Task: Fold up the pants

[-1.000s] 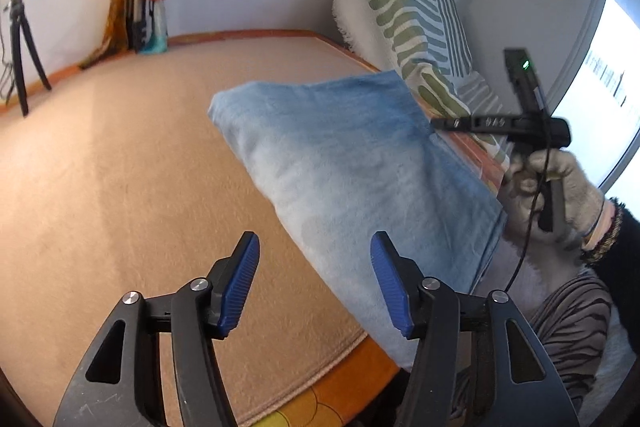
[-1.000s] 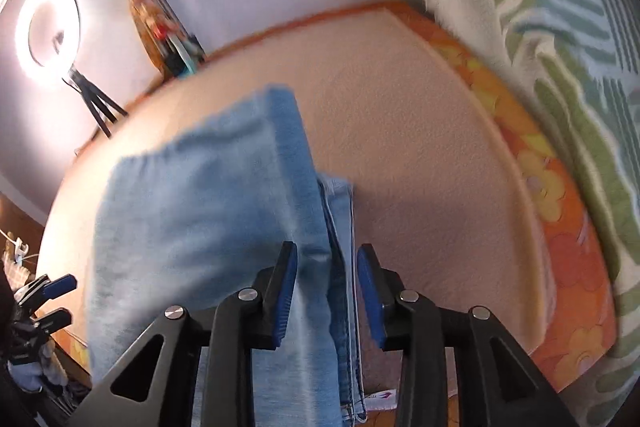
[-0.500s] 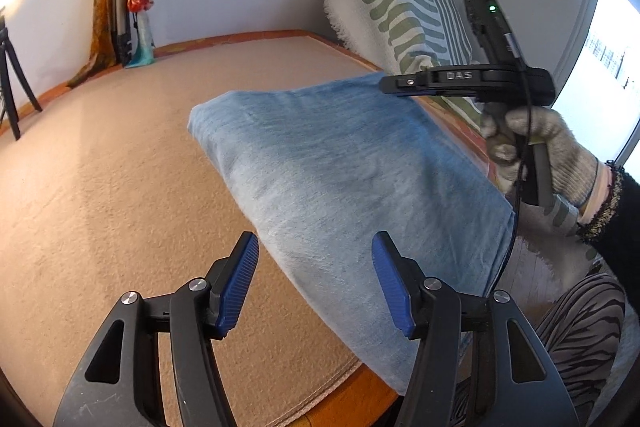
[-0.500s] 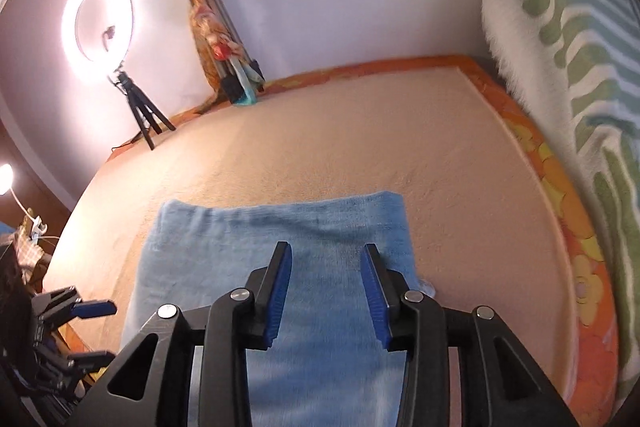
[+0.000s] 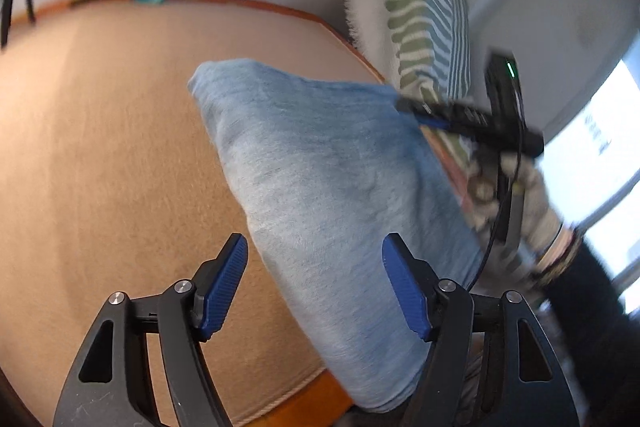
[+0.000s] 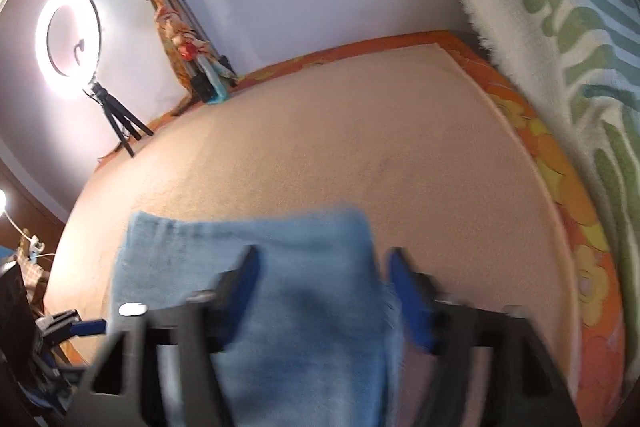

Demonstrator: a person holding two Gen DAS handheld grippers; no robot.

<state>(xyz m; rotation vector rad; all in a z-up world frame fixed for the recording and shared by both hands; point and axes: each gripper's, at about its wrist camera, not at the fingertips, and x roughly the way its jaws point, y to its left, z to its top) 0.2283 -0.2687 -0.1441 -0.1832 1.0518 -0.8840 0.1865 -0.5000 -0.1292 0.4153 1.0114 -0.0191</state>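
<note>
Our right gripper (image 6: 324, 291) had just been opening, empty, straddling the folded pants (image 6: 256, 267); left gripper (image 5: 314, 283), likewise opening and empty, was above their near end, long axis running away.

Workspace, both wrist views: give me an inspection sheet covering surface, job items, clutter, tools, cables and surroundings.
Surface: peach blanket with an orange flowered border.
Job's things: folded blue pants lying flat at the near edge.
Clutter: nothing seen on the blanket beside the pants.
Tools: left tool open, jaws just widened, its pads astride the pants' edge without pressing; right tool open, jaws just widened, blurred, over the pants' corner, nothing gripped.
Cables: black cable hanging from the right tool; dark cords at the left view's upper left.
Surroundings: lit ring light on a tripod, striped throw, white wall.
</note>
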